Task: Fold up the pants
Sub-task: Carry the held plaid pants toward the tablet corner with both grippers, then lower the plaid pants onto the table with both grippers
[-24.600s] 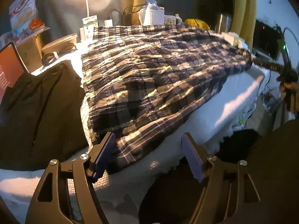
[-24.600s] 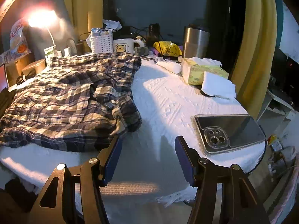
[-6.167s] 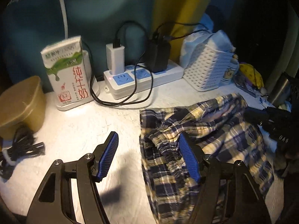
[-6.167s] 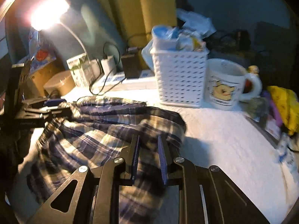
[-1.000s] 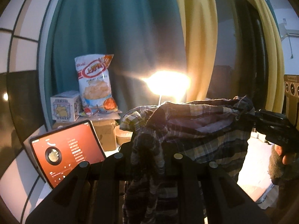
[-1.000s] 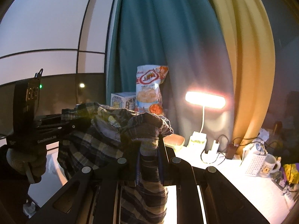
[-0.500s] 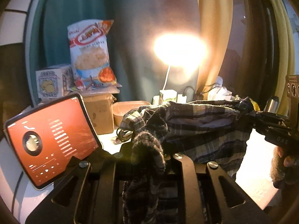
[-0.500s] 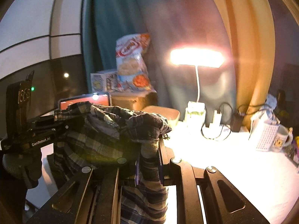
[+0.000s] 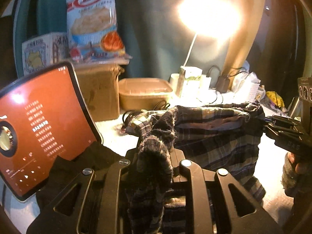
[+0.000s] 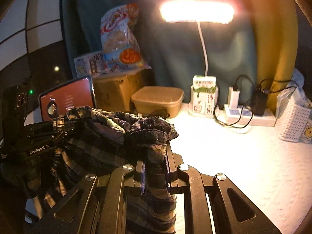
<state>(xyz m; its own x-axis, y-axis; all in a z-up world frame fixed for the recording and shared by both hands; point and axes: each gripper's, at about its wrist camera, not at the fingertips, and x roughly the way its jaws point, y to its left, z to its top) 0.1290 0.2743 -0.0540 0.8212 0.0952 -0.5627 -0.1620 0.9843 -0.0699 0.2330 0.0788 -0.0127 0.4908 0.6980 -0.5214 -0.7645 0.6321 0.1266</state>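
The left gripper (image 9: pixel 154 156) and right gripper (image 10: pixel 155 172) each pinch one end of the plaid pants (image 9: pixel 218 136), which hang stretched between them above the white tabletop (image 10: pixel 243 156). A lit tablet (image 9: pixel 39 128) stands at the tabletop's left edge.

Left gripper (image 9: pixel 154 156) pads buried under bunched plaid pants (image 9: pixel 214 136); pad faces not visible. Pants' lower part cut off by bottom edge in both views. Tablet (image 9: pixel 39 128) clipped at left edge, screen text too small to read. Lamp (image 10: pixel 197 12) head blown out by glare. Snack bag (image 10: pixel 120 39) print blurred. Hand (image 9: pixel 292 173) half out of frame at right.
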